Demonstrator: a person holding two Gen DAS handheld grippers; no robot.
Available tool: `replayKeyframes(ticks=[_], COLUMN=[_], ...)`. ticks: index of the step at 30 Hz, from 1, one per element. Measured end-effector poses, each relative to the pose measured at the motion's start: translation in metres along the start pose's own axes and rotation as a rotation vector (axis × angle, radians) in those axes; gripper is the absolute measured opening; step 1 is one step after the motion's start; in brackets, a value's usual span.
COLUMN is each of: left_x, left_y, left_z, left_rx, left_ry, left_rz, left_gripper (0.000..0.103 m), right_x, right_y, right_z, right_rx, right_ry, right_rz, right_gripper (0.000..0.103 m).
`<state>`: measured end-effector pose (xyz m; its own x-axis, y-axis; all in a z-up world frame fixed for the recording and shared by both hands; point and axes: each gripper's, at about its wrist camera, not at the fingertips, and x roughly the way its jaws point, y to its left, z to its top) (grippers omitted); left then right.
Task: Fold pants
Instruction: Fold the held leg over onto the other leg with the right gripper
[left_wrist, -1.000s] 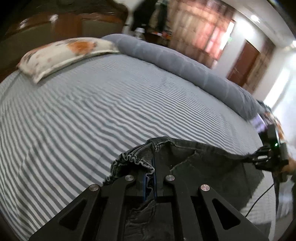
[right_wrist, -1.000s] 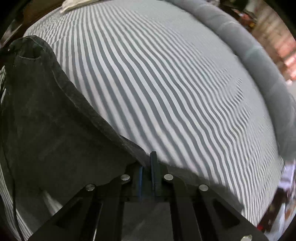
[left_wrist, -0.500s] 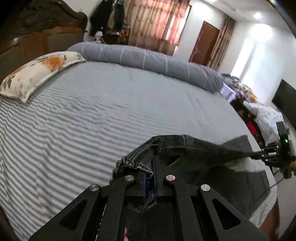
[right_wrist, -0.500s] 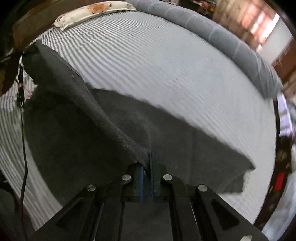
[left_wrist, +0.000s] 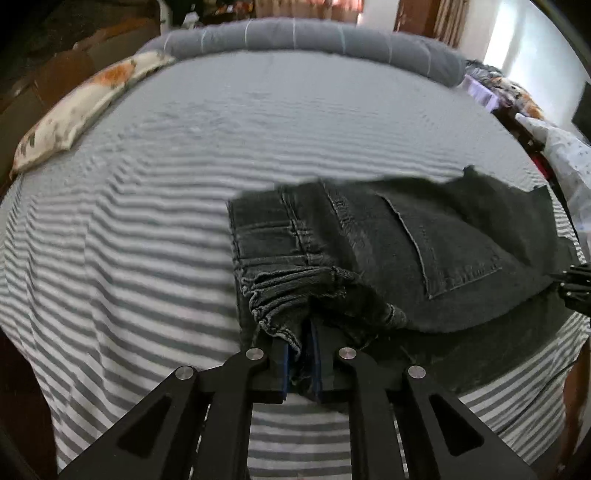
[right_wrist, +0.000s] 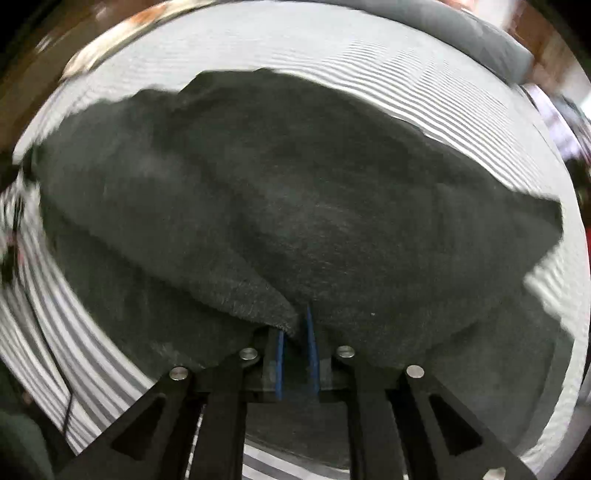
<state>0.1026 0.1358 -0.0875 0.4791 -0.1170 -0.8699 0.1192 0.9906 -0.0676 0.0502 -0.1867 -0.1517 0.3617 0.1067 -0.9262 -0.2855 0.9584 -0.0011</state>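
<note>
My left tool (left_wrist: 302, 345) and right tool (right_wrist: 295, 338), jaws just easing apart, each have pants (left_wrist: 406, 251) cloth loosely between them, folded on the bed (left_wrist: 147, 184).

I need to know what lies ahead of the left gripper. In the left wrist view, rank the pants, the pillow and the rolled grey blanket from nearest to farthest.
1. Pants: between the left gripper's fingers.
2. Pillow: far left.
3. Blanket: along the bed's far edge.
</note>
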Motion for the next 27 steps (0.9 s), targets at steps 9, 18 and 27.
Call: replayKeyframes(ticks=[9, 18, 27], left_x=[-0.039, -0.025, 0.002], left_y=[0.020, 0.064, 0.070], left_z=[-0.017, -0.038, -0.028], left_rx=[-0.146, -0.632, -0.832], left_ry=[0.004, 0.074, 0.135], left_rz=[-0.106, -0.518, -0.548], left_gripper=[0.062, 0.066, 0.071], right_x=[-0.049, -0.047, -0.041], right_y=[0.000, 0.018, 0.030], right_z=[-0.047, -0.068, -0.064], right_rx=[0.216, 0.414, 0.416], right_ry=[-0.186, -0.213, -0.210], right_rz=[0.087, 0.273, 0.268], right_gripper=[0.043, 0.043, 0.045])
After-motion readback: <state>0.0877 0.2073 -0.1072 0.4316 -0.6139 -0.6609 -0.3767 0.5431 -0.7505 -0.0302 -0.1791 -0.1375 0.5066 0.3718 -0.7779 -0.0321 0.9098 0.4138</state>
